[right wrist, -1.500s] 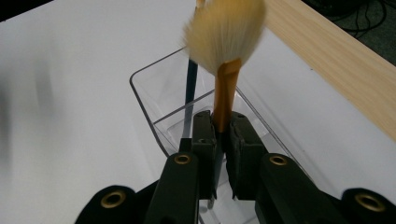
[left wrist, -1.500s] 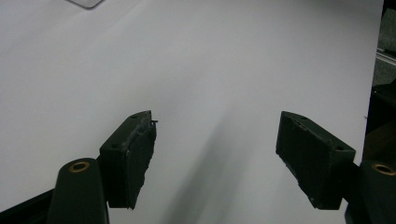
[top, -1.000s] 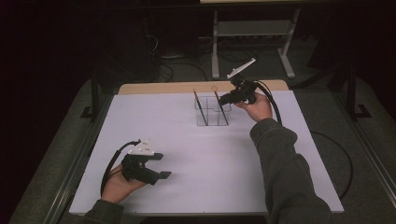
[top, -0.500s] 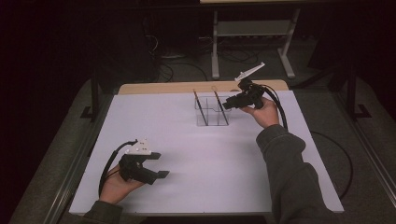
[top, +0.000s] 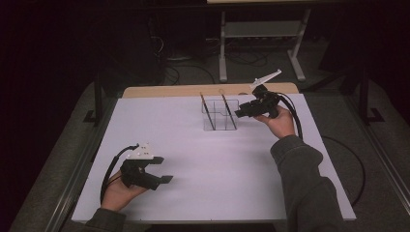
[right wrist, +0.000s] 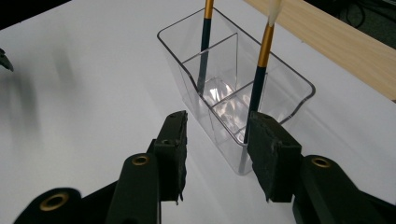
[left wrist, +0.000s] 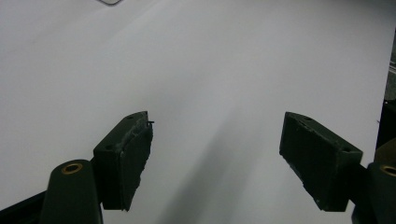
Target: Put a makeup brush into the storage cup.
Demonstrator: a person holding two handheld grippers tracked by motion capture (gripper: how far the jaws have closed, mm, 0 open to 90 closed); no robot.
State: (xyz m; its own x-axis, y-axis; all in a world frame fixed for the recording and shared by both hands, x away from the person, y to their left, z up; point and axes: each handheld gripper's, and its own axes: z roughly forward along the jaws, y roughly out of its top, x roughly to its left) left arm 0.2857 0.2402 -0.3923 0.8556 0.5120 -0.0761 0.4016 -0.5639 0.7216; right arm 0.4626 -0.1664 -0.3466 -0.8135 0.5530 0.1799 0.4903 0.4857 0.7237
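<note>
Looking along my right gripper (right wrist: 215,154), I see its jaws have just been opening, and nothing is between them; it is released. Their tips stand just before the near end of the clear holder (right wrist: 233,93), whose transparent walls are hard to trace against the white table (top: 193,145). Two brushes (right wrist: 259,74) stand in it, one in each of two compartments, long axis nearly upright, leaning toward 11 o'clock in the high view. Their tops are cut off in the right gripper view; one pale tip is blurred. The holder sits at 12 o'clock on the table. My left gripper (top: 162,170) rests at 7 o'clock, jaws wide apart and empty.
</note>
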